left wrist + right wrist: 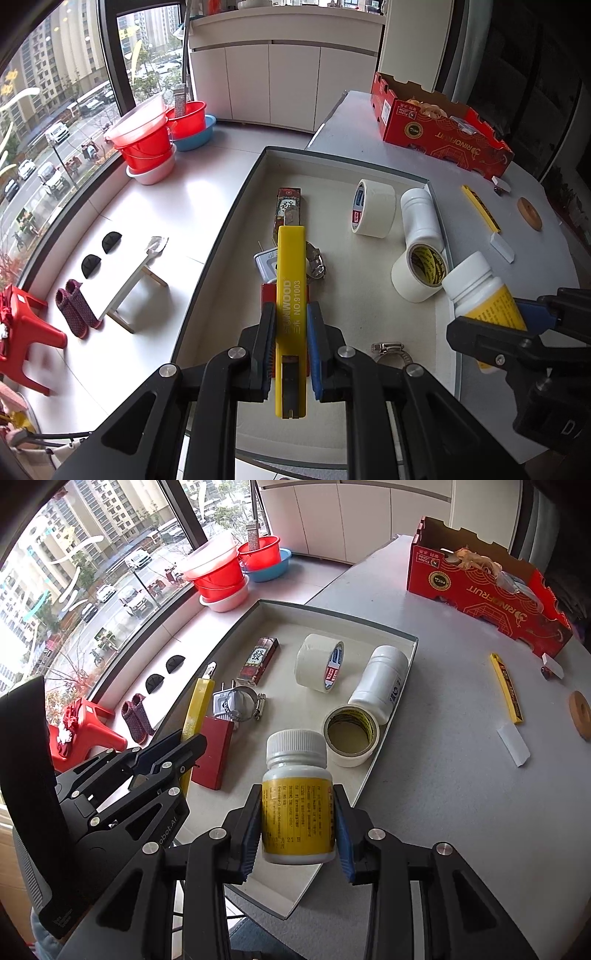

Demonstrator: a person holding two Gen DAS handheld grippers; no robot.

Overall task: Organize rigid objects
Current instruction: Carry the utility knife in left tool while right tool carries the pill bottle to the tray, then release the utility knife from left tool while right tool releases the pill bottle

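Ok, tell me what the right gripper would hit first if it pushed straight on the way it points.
Probably the roll of cream masking tape lying flat in the shallow grey tray. The right gripper, its jaws shut on the white pill bottle with a yellow label, points at it, though depth is unclear.

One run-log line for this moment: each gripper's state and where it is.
left gripper: shut on yellow utility knife, over tray | right gripper: shut on yellow-label bottle, over tray's near edge
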